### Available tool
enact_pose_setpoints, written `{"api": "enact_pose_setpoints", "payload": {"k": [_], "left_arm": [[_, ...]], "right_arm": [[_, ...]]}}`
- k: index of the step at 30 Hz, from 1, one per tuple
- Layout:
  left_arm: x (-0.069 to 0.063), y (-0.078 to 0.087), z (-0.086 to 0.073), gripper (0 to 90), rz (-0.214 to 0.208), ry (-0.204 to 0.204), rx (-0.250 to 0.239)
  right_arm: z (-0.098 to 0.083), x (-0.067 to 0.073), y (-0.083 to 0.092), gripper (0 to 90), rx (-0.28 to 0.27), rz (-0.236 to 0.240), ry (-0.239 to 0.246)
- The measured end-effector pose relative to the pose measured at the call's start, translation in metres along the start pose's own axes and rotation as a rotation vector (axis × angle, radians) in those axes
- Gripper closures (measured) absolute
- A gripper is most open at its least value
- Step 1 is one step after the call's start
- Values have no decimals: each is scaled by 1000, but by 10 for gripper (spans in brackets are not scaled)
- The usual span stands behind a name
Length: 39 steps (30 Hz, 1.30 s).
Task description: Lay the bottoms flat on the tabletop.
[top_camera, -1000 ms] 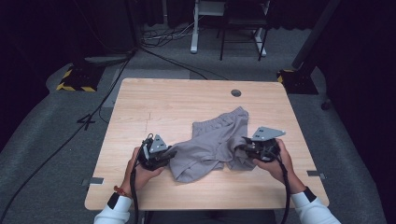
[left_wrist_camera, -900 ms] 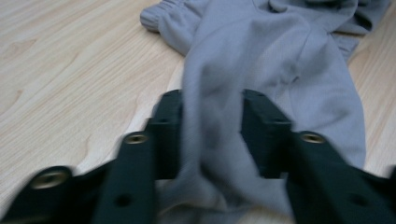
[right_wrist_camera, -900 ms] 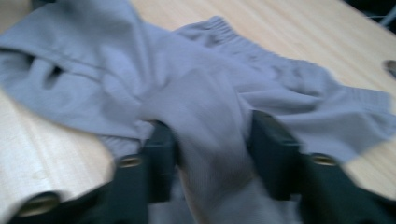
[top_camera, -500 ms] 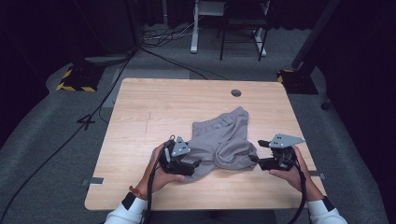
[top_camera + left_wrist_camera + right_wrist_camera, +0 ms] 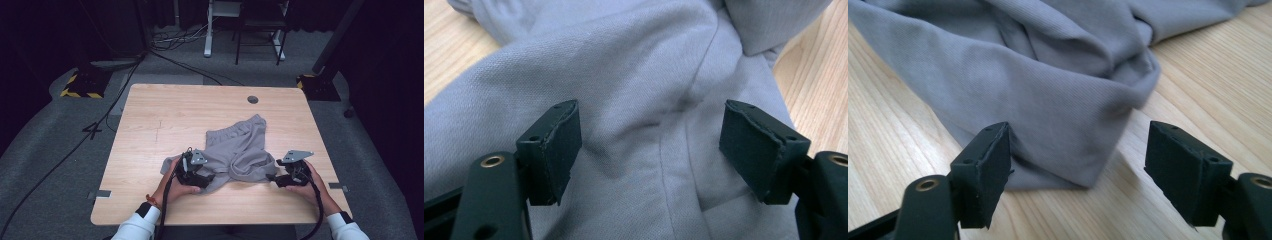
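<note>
Grey shorts (image 5: 235, 155) lie bunched near the table (image 5: 165, 120) front edge. Both grippers, left (image 5: 651, 145) and right (image 5: 1078, 165), just spread wide (2 empty claws), probably lining up fresh grabs.

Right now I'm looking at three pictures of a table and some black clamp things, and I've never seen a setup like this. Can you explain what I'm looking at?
A person sits at a wooden table and holds a hand-operated two-jaw gripper in each hand. The high view comes from a fixed camera above, looking down: the left gripper and the right gripper flank a crumpled pair of grey shorts. The other two pictures come from small cameras riding on the grippers, looking along their black jaws. In the left gripper view the jaws stand wide over the grey cloth. In the right gripper view they stand wide at the cloth's folded edge. Both have just been opening, and neither is holding anything.
</note>
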<state>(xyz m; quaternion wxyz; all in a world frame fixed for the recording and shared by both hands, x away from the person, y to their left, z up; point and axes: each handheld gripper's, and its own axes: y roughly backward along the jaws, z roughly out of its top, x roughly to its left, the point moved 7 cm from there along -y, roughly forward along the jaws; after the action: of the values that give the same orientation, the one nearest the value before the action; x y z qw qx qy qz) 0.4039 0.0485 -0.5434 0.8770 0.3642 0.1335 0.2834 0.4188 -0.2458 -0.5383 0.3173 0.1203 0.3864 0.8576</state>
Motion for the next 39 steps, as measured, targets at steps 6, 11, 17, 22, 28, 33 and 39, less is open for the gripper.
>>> {"api": "enact_pose_setpoints", "payload": {"k": [6, 11, 17, 22, 28, 33, 39], "left_arm": [[1, -3, -4, 241, 5, 18, -13], [5, -6, -4, 240, 65, 12, -17], [17, -3, -6, 246, 146, 57, -8], [38, 5, -12, 246, 225, 130, 1], [65, 21, -25, 245, 315, 220, 26], [80, 37, -41, 246, 356, 322, 55], [80, 47, -41, 293, 390, 312, 84]], "right_arm": [[3, 2, -7, 373, -19, 22, -6], [6, 8, -8, 631, -30, 70, 5], [8, 12, -2, 827, -13, 27, 70], [14, 10, 19, 840, -61, 55, 59], [20, 13, 51, 838, -107, 68, 62], [0, 19, 60, 787, 14, 60, 56], [-18, 41, 62, 631, 42, 208, 106]]}}
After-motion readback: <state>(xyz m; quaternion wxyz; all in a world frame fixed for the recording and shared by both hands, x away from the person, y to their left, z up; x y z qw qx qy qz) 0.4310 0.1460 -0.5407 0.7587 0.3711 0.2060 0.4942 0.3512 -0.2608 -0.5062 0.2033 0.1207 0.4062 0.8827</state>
